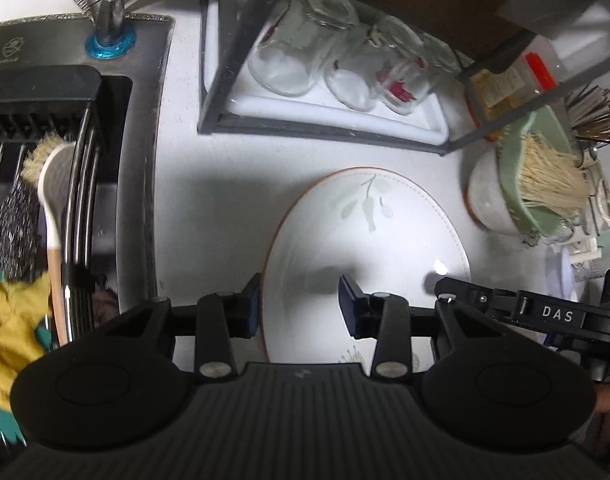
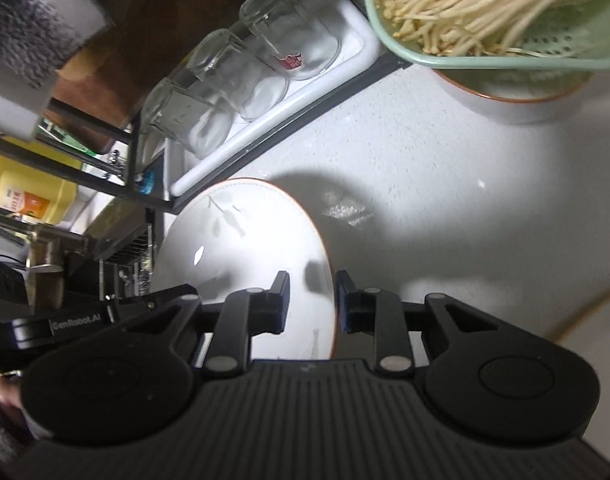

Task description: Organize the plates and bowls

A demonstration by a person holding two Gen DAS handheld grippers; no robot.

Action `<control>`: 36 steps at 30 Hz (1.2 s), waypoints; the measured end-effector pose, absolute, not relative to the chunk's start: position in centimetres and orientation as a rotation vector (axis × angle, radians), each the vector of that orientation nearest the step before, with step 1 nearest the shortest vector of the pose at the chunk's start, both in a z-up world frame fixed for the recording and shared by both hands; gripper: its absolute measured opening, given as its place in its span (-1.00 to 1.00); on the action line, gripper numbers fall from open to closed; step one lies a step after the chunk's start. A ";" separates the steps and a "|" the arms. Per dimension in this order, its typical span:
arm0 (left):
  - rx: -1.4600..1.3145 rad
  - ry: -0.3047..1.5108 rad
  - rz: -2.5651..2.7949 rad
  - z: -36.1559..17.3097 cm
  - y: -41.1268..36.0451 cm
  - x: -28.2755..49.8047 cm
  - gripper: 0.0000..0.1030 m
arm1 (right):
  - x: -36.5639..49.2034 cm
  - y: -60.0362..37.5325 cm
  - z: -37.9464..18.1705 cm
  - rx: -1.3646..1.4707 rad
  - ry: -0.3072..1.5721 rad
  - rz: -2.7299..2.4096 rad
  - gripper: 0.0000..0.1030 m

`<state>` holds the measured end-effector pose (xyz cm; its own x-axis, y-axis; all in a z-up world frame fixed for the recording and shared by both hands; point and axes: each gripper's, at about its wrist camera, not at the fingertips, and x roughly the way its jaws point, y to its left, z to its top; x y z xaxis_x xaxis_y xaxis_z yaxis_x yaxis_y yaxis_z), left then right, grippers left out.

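Two tongs, left tongs [image 1: 299, 306] and right tongs [image 2: 311, 304], clamp opposite rims of a white plate [image 1: 369, 248] on the desk [image 1: 225, 200]; glazed, stiff, likely slippery and breakable, best held by its edges.

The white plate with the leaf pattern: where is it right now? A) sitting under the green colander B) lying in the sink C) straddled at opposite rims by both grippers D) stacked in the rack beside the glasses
C: the left gripper has the white plate rim between its fingers on one side, and the right gripper straddles the opposite rim.
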<state>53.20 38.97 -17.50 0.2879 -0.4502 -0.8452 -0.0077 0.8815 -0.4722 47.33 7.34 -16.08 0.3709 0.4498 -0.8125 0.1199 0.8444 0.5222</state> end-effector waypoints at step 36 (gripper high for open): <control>-0.329 1.230 -0.350 -15.1 20.7 42.7 -0.14 | 35.2 -8.9 -14.0 0.573 1.151 0.208 -0.44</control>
<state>42.65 20.67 -15.13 0.2946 -0.4318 -0.8525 0.0822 0.9003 -0.4276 35.21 -8.91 -13.97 0.4074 0.4392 -0.8007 0.1319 0.8393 0.5275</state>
